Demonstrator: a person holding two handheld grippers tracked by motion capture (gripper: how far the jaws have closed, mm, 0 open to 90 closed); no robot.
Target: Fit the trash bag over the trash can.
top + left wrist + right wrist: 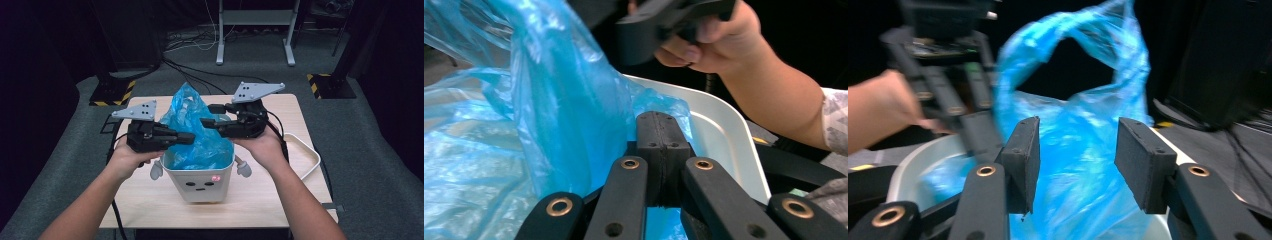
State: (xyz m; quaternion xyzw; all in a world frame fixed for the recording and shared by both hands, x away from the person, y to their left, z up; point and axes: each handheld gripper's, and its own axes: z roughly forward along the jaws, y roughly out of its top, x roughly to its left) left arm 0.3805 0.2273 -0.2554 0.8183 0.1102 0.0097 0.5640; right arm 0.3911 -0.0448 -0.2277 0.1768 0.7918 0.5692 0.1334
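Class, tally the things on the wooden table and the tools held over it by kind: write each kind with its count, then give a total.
Crinkly blue plastic bag: 1
White plastic bin with a face and small grey arms: 1
Black two-jaw grippers, left gripper and right gripper: 2
White cable loop on the table: 1
Total: 5

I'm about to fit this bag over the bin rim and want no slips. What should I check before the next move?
1. Left hand-held gripper shut: ok, jaws closed beside the blue bag; whether film is pinched, cannot tell.
2. Right hand-held gripper gripping: not ok, jaws open around the bag.
3. Bag inside the white bin: ok.
4. Bag folded over the rim: not ok.
5. Bin upright on the table: ok.
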